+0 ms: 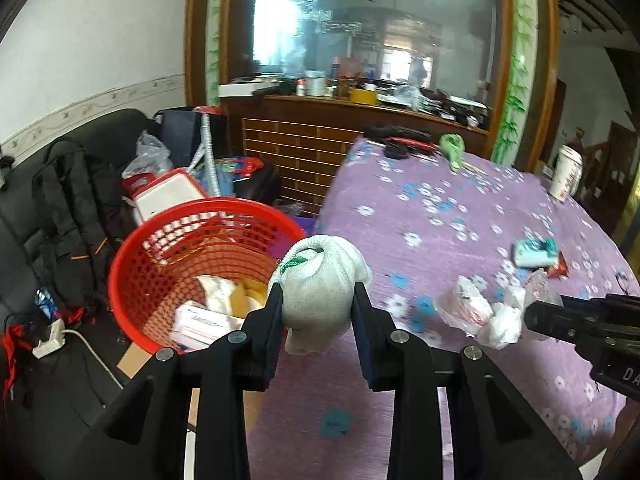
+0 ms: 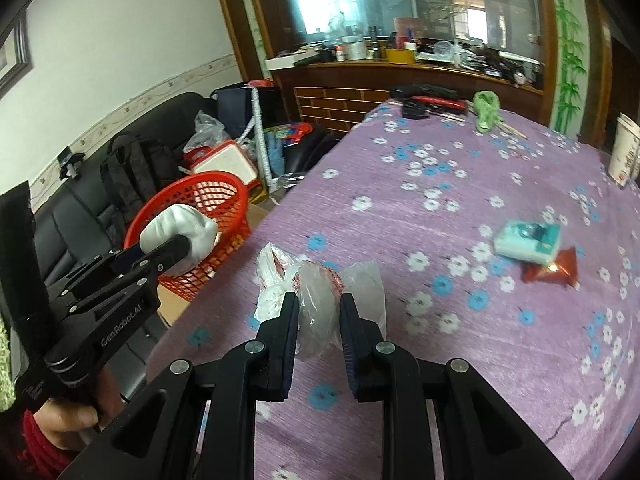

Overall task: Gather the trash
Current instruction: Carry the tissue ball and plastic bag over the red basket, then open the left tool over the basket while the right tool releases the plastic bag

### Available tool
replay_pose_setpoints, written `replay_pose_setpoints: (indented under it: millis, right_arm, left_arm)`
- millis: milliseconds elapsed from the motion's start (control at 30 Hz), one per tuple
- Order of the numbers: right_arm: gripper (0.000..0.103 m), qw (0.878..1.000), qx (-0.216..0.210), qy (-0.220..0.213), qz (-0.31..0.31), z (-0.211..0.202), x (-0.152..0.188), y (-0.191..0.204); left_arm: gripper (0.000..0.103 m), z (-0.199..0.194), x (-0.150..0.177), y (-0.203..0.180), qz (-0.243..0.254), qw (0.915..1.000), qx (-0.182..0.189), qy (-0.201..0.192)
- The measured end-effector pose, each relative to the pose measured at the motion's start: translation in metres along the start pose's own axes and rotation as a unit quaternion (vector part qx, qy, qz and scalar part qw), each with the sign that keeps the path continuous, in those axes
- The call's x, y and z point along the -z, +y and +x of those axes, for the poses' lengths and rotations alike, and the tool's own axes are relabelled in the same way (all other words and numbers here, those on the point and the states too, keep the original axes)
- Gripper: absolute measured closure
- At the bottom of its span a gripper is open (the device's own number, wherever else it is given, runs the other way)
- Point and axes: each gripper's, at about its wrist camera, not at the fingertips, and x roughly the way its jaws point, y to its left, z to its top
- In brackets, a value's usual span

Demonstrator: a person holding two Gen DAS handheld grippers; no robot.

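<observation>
My left gripper is shut on a balled white sock and holds it at the table's left edge, beside the red mesh basket. The basket holds boxes and paper. In the right wrist view the left gripper with the sock is in front of the basket. My right gripper has its jaws around a crumpled clear plastic bag on the purple flowered tablecloth. The bag also shows in the left wrist view.
A teal tissue pack and a red wrapper lie on the table at right. A green cloth, black and red tools and a paper cup stand farther back. A black sofa with a backpack is at left.
</observation>
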Motion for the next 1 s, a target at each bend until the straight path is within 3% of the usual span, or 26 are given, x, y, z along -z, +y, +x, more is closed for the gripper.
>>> replay_pose_setpoints:
  millis: [500, 1000]
  right_arm:
    - [0.080, 0.999, -0.032, 0.009, -0.032, 0.035, -0.048, 0.049]
    - [0.080, 0.997, -0.066, 0.012, -0.033, 0.077, -0.096, 0.090]
  left_arm:
    - [0.072, 0.012, -0.016, 0.083, -0.069, 0.9965, -0.048, 0.001]
    - [0.072, 0.019, -0.027, 0.114, -0.071, 0.9949, -0.071, -0.001]
